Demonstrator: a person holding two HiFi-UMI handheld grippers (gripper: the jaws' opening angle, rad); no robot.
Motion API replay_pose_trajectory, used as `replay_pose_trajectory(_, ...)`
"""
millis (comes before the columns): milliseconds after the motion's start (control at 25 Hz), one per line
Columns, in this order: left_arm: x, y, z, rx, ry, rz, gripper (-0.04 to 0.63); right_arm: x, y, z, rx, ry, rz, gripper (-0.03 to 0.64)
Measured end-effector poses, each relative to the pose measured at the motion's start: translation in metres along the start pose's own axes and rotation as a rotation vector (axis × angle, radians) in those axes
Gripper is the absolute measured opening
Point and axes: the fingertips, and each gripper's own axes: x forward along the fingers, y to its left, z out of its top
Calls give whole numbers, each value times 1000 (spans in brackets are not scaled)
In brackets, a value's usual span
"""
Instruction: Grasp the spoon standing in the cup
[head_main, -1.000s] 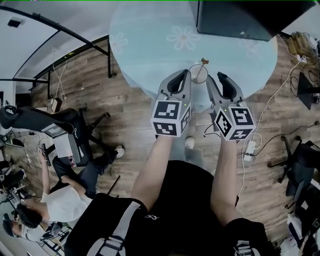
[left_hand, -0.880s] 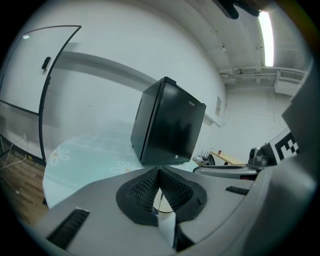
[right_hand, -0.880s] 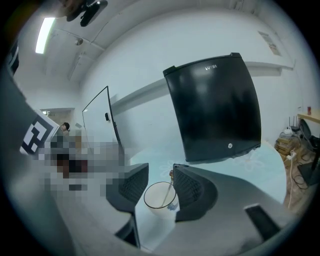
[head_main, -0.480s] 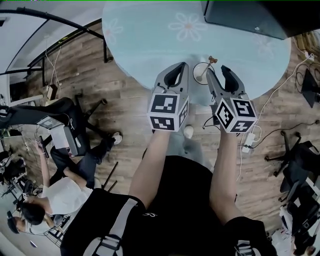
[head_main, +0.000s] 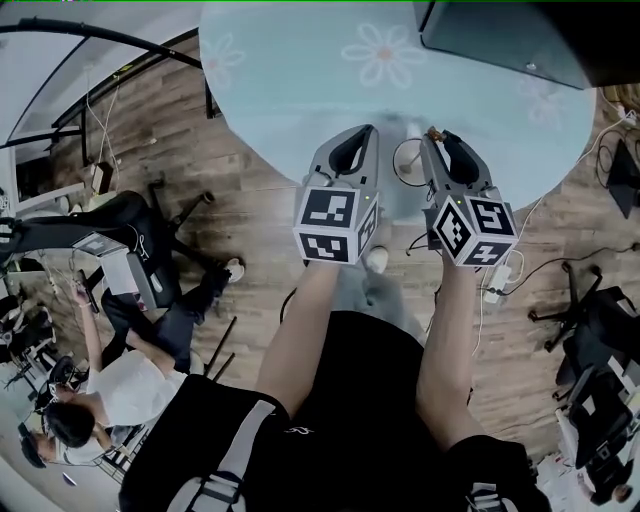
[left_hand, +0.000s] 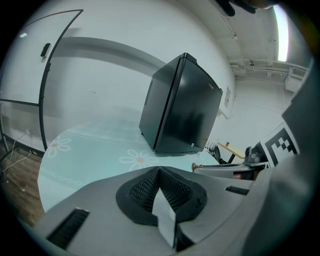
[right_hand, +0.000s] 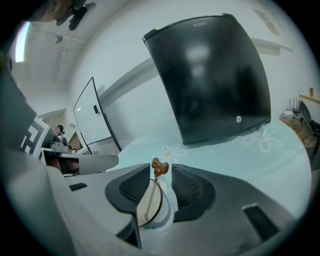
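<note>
A clear cup with a brown rim (head_main: 404, 160) stands near the front edge of the pale blue round table (head_main: 300, 70). In it stands a thin spoon (right_hand: 159, 168) with a brown bow-shaped top. My right gripper (right_hand: 161, 172) has its jaws on either side of that top and they are closing; a sliver of gap still shows beside the pads. In the head view the right gripper (head_main: 441, 140) reaches over the cup's right side. My left gripper (head_main: 358, 140) hovers just left of the cup, shut and empty, its pads meeting (left_hand: 159, 172).
A black box-shaped cabinet (head_main: 500, 40) stands on the far right of the table, behind the cup. White flower prints mark the tablecloth (head_main: 380, 55). Office chairs, cables and a seated person are on the wooden floor at the left.
The right gripper has moved in over the cup, so the spoon's top now sits between its jaws. The left gripper has kept its place beside the cup.
</note>
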Motion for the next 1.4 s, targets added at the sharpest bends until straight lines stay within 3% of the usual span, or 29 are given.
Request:
replay_pose_trajectory(120, 2, -2, 0, 1, 0, -4, 14, -1, -2, 1, -9, -2, -12, 81)
replay_pose_trajectory(480, -7, -5, 10, 3, -27, -14, 14, -9, 10, 13, -29, -43, -9, 47)
replay_pose_trajectory(1400, -114, -61, 66, 83, -258, -64, 14, -131, 91, 96, -128, -366, 97, 46)
